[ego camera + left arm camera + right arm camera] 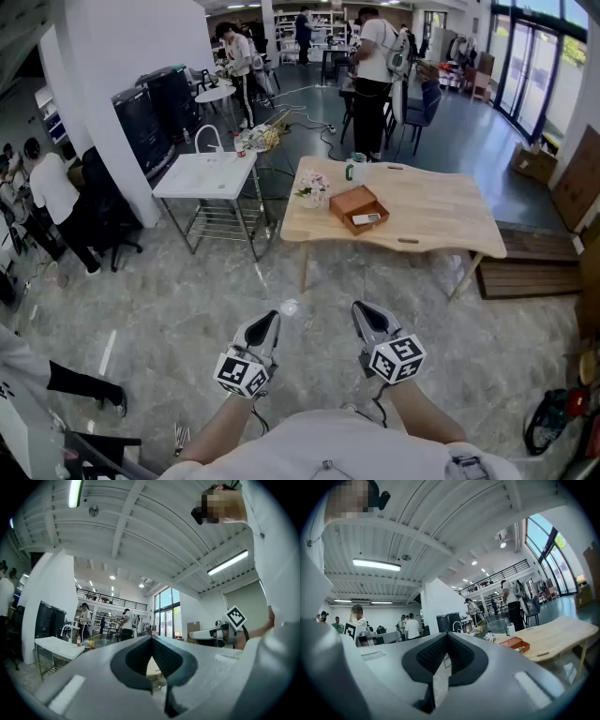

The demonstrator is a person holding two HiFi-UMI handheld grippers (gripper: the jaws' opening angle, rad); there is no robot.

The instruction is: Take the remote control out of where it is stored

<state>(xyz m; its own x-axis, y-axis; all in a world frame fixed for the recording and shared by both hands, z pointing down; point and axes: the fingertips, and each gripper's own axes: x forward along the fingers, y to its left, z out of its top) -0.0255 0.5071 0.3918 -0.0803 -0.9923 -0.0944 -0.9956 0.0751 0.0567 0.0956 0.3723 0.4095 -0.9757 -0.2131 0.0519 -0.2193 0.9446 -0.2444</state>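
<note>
A light wooden table (441,211) stands a few steps ahead of me. On it lies an open orange-brown box (352,202) with a small pale remote control (367,218) inside. The same box (513,642) shows far off in the right gripper view. My left gripper (271,319) and right gripper (362,310) hang side by side over the marble floor, well short of the table. In the left gripper view the left gripper (151,638) is shut on nothing, its jaws touching. The right gripper (447,634) is likewise shut and holds nothing.
A small flower bunch (314,187) and a green mug (355,169) sit on the wooden table near the box. A white sink table (204,175) stands to its left. A wooden pallet (525,262) lies to the right. Several people stand or sit further back.
</note>
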